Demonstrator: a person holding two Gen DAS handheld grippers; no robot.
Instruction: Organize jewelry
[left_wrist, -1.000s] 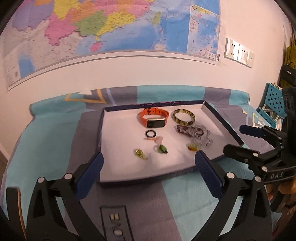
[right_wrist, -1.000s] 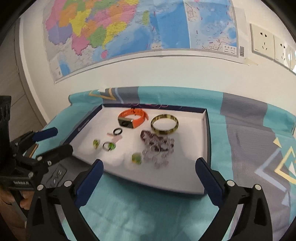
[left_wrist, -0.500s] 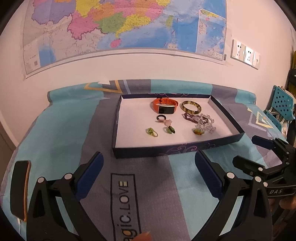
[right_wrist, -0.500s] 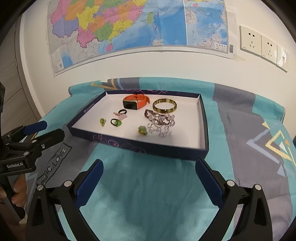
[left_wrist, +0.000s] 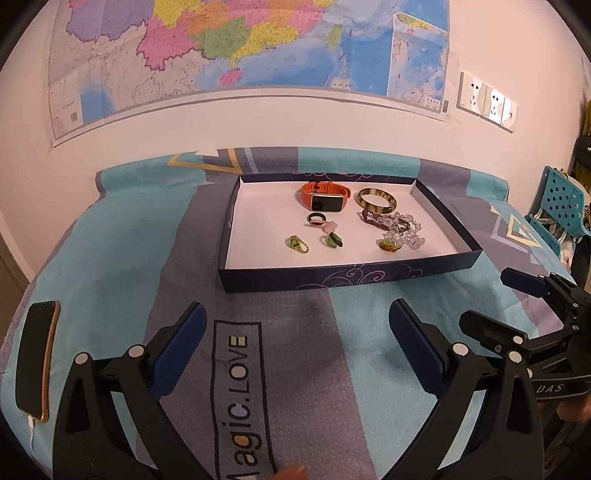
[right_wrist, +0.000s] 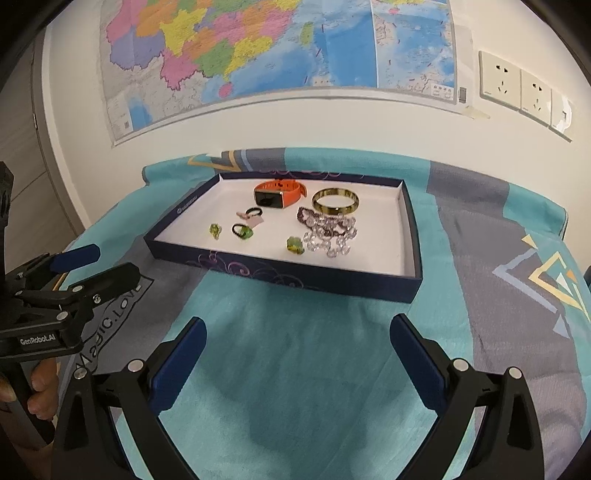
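**A:** Where do I stand?

**B:** Both grippers hang released and empty; left gripper (left_wrist: 295, 347), right gripper (right_wrist: 297, 350). The tray (left_wrist: 347, 278) sits ahead of both, with the rings (left_wrist: 298, 243) and beads (left_wrist: 397, 225) inside.

**A:** Risks?

**B:** I judge the rings tiny: my wide pads could flick one away, or snag the beads lying against the bangle (left_wrist: 376, 201).

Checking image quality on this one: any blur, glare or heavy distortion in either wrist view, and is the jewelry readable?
Left wrist view: strong fisheye bowing of the wall map, warm dim cast, tray sharp, orange watch and bangle readable. Right wrist view: cooler and brighter, same barrel distortion with dark corners, clear bead bracelet a bit soft, small rings hard to resolve. No strong glare in either view.
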